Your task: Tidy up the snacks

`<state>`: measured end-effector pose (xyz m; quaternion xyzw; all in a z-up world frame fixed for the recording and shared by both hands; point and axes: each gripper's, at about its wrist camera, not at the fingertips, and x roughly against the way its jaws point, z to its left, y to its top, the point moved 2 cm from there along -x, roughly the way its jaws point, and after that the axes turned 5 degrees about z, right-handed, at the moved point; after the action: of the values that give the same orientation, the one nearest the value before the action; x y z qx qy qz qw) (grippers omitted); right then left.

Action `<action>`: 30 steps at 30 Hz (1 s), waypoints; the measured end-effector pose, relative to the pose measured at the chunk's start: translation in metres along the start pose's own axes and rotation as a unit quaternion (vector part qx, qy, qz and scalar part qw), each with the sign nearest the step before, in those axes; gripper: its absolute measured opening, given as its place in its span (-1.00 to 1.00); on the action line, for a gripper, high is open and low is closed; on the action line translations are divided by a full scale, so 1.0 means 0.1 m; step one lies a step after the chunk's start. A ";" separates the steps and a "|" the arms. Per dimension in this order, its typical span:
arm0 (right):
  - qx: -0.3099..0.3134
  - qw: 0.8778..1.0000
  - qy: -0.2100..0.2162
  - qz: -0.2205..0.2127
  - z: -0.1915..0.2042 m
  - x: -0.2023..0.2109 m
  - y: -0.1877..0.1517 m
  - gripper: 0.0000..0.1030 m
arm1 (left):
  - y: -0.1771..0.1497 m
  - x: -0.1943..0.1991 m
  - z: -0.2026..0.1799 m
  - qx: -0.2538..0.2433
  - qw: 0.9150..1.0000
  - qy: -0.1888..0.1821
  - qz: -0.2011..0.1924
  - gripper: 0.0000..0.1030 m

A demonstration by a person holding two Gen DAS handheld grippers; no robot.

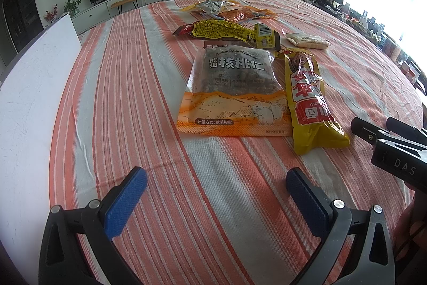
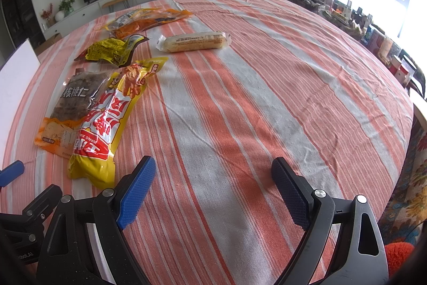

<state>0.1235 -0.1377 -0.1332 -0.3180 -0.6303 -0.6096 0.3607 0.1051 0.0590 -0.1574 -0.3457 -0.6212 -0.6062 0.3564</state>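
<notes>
Snack packets scattered on striped orange-and-white cloth surface [image 2: 240,98]; both hand-held grippers empty, jaws apart.

Left hand-held gripper [image 1: 216,194] low over bare cloth, blue pads spread wide, nothing between them. Just ahead: flat orange-and-clear walnut pouch [image 1: 234,92], printed "Amber Walnut Kernel" and 核桃仁, squirrel drawing at bottom. Overlapping its right edge: long yellow-and-red snack bag [image 1: 309,100], partial lettering "WANG XIA" legible from right wrist view. Farther back: crumpled yellow-and-brown wrapper with barcode [image 1: 232,31], then pale cream-coloured wrapped bar [image 1: 307,40], then clear-and-orange packets [image 1: 229,8] at far end. Right hand-held gripper [image 2: 213,191] spread open over empty stripes, all packets well to its left; black body marked "DAS" seen from left wrist view.
</notes>
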 end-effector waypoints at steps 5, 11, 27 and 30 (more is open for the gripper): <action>0.000 1.000 0.000 0.000 0.01 0.00 0.00 0.77 | 0.01 0.01 0.02 -0.017 1.000 -0.008 0.020 1.00; 0.000 1.000 0.000 0.000 0.00 0.00 0.00 0.77 | -0.08 0.06 0.18 -0.013 0.999 -0.005 0.041 1.00; -0.025 0.999 0.033 -0.007 -0.10 0.07 0.01 0.73 | -0.18 0.11 0.26 -0.019 1.000 -0.009 0.004 1.00; -0.076 0.994 0.072 -0.027 -0.25 0.17 0.05 0.74 | -0.17 0.11 0.26 -0.019 1.000 -0.010 0.004 1.00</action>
<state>0.1202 -0.1633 -0.1168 -0.2825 -0.5630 -0.6864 0.3635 0.0838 0.0845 -0.1568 -0.3609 -0.6116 -0.6132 0.3459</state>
